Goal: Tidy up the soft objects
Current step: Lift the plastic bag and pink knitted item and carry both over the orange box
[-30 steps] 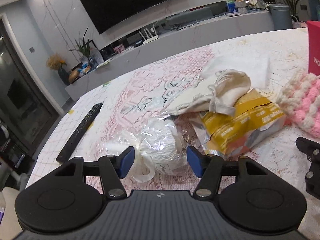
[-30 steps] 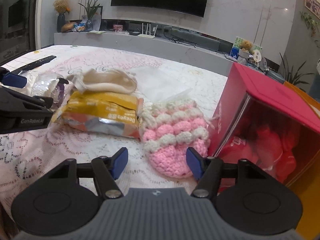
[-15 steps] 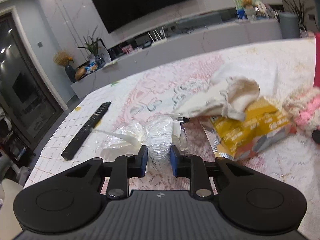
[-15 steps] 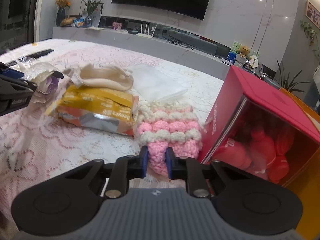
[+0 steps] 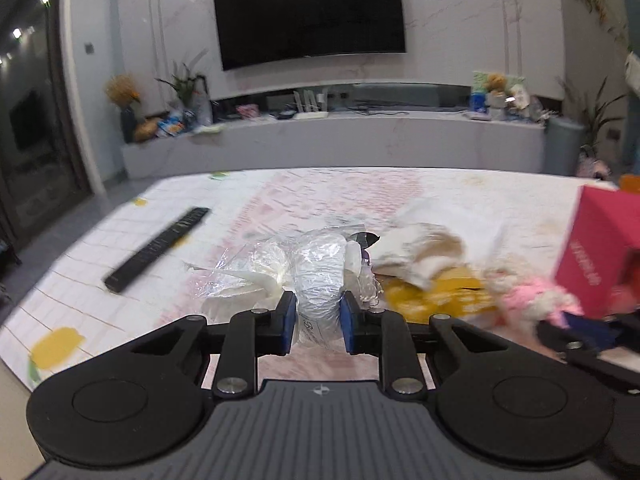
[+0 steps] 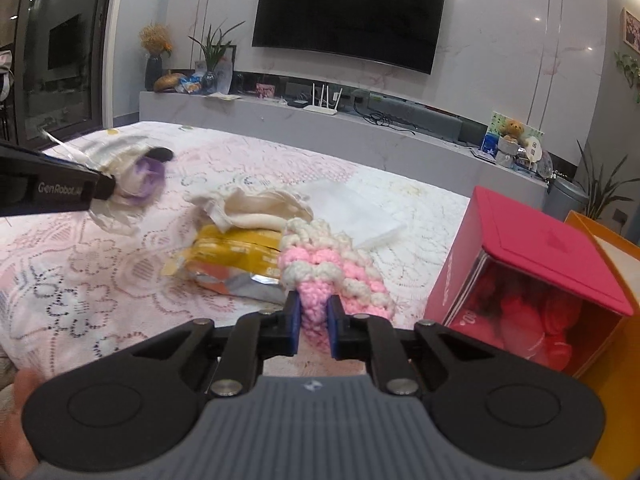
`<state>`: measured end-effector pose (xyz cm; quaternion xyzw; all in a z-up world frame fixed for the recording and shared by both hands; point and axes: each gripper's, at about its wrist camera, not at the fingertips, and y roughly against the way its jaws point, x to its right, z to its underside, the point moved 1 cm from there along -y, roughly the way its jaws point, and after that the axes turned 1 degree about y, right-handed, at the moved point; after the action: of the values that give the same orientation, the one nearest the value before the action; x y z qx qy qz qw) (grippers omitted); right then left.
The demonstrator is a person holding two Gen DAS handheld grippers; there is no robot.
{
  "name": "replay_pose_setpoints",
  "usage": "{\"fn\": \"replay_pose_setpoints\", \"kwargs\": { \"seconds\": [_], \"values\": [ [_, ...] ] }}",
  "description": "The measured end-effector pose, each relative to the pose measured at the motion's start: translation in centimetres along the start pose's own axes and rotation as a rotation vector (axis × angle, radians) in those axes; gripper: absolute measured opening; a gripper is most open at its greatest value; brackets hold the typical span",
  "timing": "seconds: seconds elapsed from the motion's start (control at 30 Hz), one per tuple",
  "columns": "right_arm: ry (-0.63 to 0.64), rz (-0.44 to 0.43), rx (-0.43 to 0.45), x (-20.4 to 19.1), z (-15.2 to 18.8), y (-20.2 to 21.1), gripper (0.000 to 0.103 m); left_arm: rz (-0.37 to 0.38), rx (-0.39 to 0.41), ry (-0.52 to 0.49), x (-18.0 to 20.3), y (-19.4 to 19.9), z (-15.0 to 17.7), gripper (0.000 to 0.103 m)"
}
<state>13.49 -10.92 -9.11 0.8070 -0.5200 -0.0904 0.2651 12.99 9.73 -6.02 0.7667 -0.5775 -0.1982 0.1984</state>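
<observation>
My left gripper (image 5: 318, 322) is shut on a clear plastic bag with white soft stuff inside (image 5: 316, 276) and holds it off the lace tablecloth; it also shows in the right wrist view (image 6: 132, 184). My right gripper (image 6: 313, 320) is shut on a pink and white crocheted piece (image 6: 332, 264), lifted at its near end; it shows blurred in the left wrist view (image 5: 532, 300). A cream cloth (image 6: 260, 210) lies on a yellow snack bag (image 6: 232, 256) between the two.
A red box (image 6: 536, 272) with red items inside stands at the right, an orange box (image 6: 616, 360) behind it. A black remote (image 5: 158, 248) lies at the left. A white sheet (image 6: 356, 208) lies behind the cloth. The table edge (image 5: 24, 360) is near left.
Both grippers went from open to shut: the left on the plastic bag, the right on the crocheted piece. Both things have since been lifted off the cloth.
</observation>
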Motion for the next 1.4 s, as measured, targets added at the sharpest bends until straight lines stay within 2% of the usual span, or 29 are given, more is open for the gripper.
{"fn": "replay_pose_setpoints", "kwargs": {
  "seconds": [0.13,0.23,0.5,0.77,0.83,0.97,1.13,1.23,1.4],
  "values": [
    [-0.008,-0.014,0.012,0.1,0.2,1.7,0.011,0.026,0.028,0.003,0.5,1.7,0.6,0.026],
    [-0.022,-0.027,0.024,0.2,0.2,3.3,0.011,0.081,0.023,0.05,0.4,2.9,1.0,0.026],
    [-0.16,-0.065,0.075,1.7,-0.3,9.5,0.011,0.197,0.018,0.121,1.1,6.6,1.5,0.026],
    [-0.286,0.005,0.15,6.0,0.0,15.8,0.011,0.357,0.069,0.113,4.8,10.2,-1.0,0.026],
    [-0.311,0.025,0.163,7.6,0.0,16.9,0.011,0.412,0.074,0.092,6.5,10.7,-1.6,0.026],
    [-0.354,0.085,0.189,11.1,0.0,18.6,0.011,0.476,0.108,0.012,10.2,11.8,-2.9,0.026],
    [-0.395,0.178,0.2,16.1,0.6,20.4,0.011,0.611,0.086,-0.067,15.1,12.0,-4.7,0.026],
    [-0.43,0.215,0.18,19.1,1.0,20.8,0.011,0.655,0.093,-0.131,18.2,11.8,-5.3,0.026],
    [-0.457,0.263,0.142,23.6,1.7,20.1,0.011,0.755,0.014,-0.189,22.9,10.1,-6.3,0.026]
  ]
}}
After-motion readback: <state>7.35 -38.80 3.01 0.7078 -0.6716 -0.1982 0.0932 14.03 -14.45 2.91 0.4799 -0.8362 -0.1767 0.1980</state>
